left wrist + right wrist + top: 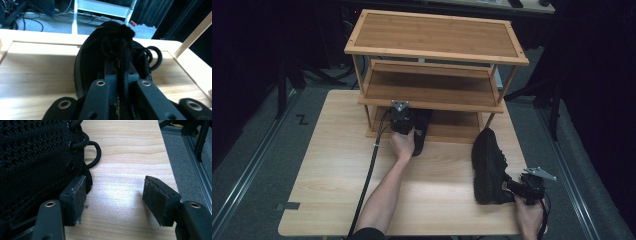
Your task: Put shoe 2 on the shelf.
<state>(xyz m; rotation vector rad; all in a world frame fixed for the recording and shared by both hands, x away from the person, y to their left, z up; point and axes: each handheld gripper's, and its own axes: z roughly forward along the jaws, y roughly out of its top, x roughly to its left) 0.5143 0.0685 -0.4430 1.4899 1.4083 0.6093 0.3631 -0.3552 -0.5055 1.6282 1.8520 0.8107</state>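
One black shoe (110, 55) is held pinched in the left hand-held gripper (404, 122) at the rack's bottom shelf (452, 125), while the other shoe (488, 165), beside the wide-open right hand-held gripper (115, 195), remains to be shelved.

A light wooden table (327, 200) stands on grey carpeted floor (247, 150), with a pale metal floor rail (242, 175) running beside it. Black curtains (155, 10) and deep shadow close off the room behind. A white-framed stand (105, 7) rises at the back, amid loose dark cables (32, 22).
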